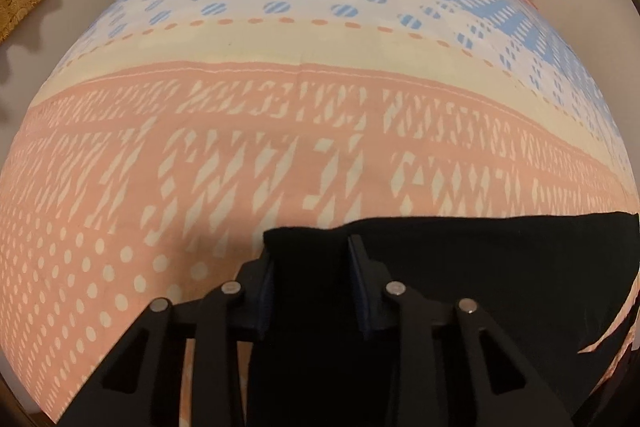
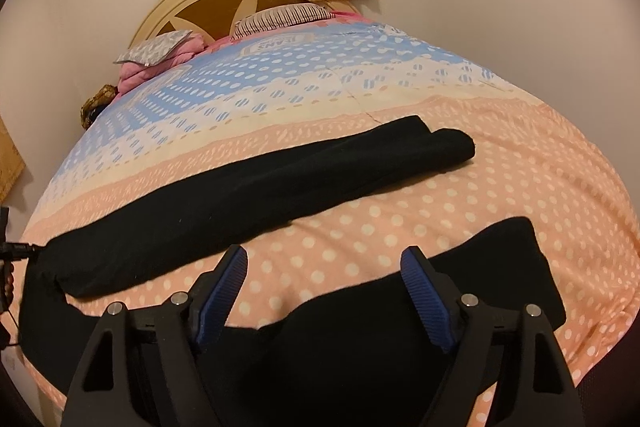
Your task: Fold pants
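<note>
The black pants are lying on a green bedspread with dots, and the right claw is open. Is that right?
Not quite. The bedspread is not green: it is pink with white dots near the black pants and blue farther up, as the right wrist view shows. The rest holds: the right claw is open.

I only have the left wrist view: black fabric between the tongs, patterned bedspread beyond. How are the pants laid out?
Observer: The right wrist view shows the black pants spread across the bedspread, with the legs apart in a V.
Reviewer: And the right tongs?
Observer: The right tongs are open at the edge of the near leg, gripping nothing.
Reviewer: Are my left tongs visible from outside?
Observer: Yes. The left tongs show at the frame's left edge, at the end where the legs join.
</note>
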A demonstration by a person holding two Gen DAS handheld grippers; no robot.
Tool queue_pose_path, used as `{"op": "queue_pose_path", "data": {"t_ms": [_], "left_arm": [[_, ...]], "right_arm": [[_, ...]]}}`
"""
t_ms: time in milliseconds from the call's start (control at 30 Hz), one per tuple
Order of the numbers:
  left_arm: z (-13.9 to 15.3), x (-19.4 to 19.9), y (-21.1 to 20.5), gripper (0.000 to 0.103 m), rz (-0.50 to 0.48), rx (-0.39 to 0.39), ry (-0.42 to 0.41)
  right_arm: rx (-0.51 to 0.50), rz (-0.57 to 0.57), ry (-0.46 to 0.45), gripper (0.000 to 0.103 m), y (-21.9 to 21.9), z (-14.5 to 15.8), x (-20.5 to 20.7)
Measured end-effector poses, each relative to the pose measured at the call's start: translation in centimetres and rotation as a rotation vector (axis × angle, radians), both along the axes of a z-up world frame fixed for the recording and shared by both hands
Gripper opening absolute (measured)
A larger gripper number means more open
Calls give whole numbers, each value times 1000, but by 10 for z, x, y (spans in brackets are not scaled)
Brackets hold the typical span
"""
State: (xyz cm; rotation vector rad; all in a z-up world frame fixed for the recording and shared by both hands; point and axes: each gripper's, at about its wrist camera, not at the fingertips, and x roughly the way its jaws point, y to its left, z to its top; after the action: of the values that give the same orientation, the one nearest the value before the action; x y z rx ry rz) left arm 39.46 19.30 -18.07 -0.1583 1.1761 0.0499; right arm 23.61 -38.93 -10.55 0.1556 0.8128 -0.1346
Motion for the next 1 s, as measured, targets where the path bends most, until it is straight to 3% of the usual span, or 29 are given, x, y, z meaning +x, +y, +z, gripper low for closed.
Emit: {"op": "queue_pose_path", "data": {"t_ms": [67,133,167,333,467,767,1000], "left_arm": [[0,2,2,33,3,-15,-6],[-1,1,2,25,-9,-26,-11],[0,1,0,20,-28,-33,-25],[-1,-5,2,18,-43,-61,-37],[-1,-8,0,17,-61,-54,-49],[-4,-2,-2,17,-50,-49,-24],[-7,-1,-4,18,-52,-36,-41]], "right_arm": [[-11,-5,-5,75,-7,5,5],[-16,-16,8,60,-21,9,15],[-4,-27,17,58,-30,10,20],[109,-105,66,58,-89,17,55],[100,-115,114,58,-114,12,91],[91,-91,150,58,-137,-1,163],[92,-96,194,59,-147,-24,189]]}}
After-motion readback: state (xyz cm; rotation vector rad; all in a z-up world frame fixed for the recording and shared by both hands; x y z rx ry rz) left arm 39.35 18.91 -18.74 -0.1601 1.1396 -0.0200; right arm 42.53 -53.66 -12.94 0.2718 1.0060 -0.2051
